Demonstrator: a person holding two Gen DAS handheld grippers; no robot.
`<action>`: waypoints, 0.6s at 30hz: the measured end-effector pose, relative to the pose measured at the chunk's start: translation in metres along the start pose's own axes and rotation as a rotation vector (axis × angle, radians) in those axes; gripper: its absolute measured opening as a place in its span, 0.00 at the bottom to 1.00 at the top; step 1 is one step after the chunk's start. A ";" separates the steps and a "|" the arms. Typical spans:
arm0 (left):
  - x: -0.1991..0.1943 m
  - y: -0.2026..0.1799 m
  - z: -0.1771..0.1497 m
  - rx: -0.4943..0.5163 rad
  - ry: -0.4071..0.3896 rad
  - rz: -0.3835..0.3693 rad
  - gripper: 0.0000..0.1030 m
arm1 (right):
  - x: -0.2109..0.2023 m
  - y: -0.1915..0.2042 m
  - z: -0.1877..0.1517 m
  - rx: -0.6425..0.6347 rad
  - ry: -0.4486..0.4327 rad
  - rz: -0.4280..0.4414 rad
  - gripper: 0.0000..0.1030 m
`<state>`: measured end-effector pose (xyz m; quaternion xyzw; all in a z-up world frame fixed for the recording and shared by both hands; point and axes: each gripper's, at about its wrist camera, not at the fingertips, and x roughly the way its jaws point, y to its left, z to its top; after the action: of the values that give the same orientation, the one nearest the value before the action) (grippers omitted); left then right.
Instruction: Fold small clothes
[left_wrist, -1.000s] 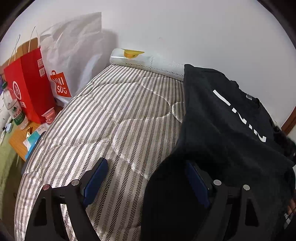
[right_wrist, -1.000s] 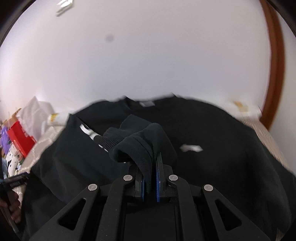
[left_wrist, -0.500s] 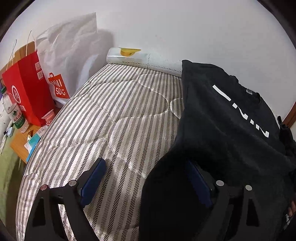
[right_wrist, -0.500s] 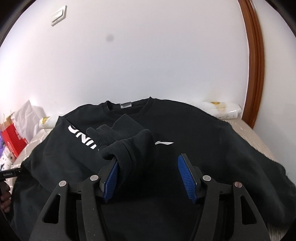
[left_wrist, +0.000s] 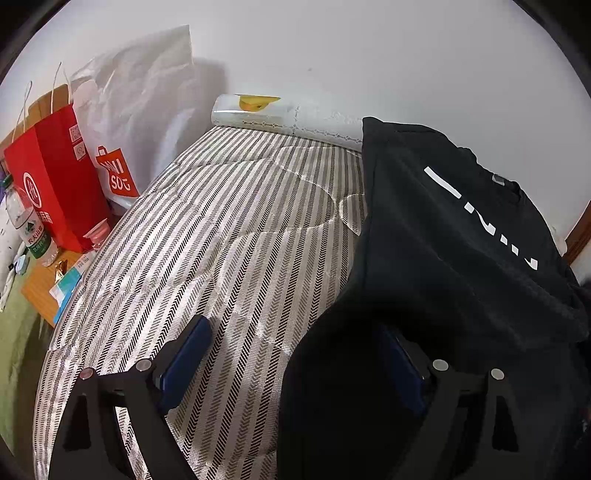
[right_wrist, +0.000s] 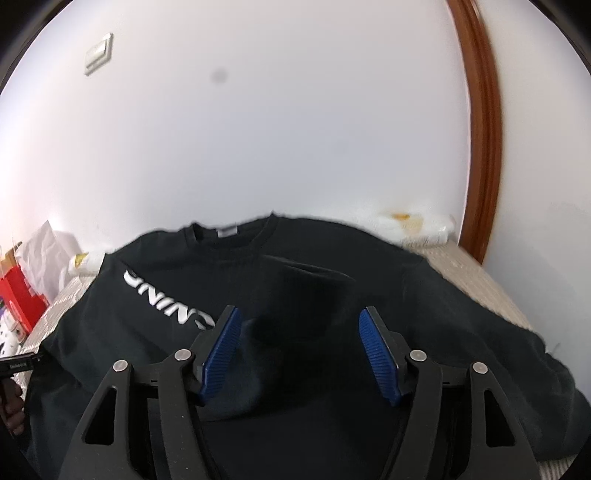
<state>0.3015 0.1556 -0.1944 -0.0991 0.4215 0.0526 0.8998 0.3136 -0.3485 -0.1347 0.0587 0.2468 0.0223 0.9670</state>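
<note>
Right gripper (right_wrist: 300, 345) jaws just opened wide, sleeve (right_wrist: 310, 295) dropped mid-frame on the sweatshirt (right_wrist: 424, 332); left gripper (left_wrist: 295, 365) wide, empty; smooth the sleeve flat next.

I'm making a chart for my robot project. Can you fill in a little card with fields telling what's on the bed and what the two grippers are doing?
garment: black sweatshirt with white letters, spread on the bed
sleeve: folded sleeve lies on the chest, released
bed: striped mattress
right gripper: open, jaws have just been opening, nothing pinched
left gripper: open, over the sweatshirt's edge
beside bed: red bag, white bag, water bottle
</note>
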 end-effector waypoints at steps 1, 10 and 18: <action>0.000 0.000 0.000 -0.001 0.000 -0.001 0.86 | 0.006 -0.001 -0.002 0.002 0.030 -0.005 0.65; 0.000 0.000 0.000 0.000 0.000 -0.001 0.87 | 0.043 -0.030 -0.016 0.115 0.194 -0.093 0.68; 0.001 -0.001 -0.001 -0.001 0.000 0.000 0.88 | 0.036 -0.069 -0.017 0.371 0.136 0.076 0.70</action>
<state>0.3016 0.1548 -0.1952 -0.0996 0.4217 0.0526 0.8997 0.3377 -0.4125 -0.1756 0.2437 0.3091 0.0169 0.9191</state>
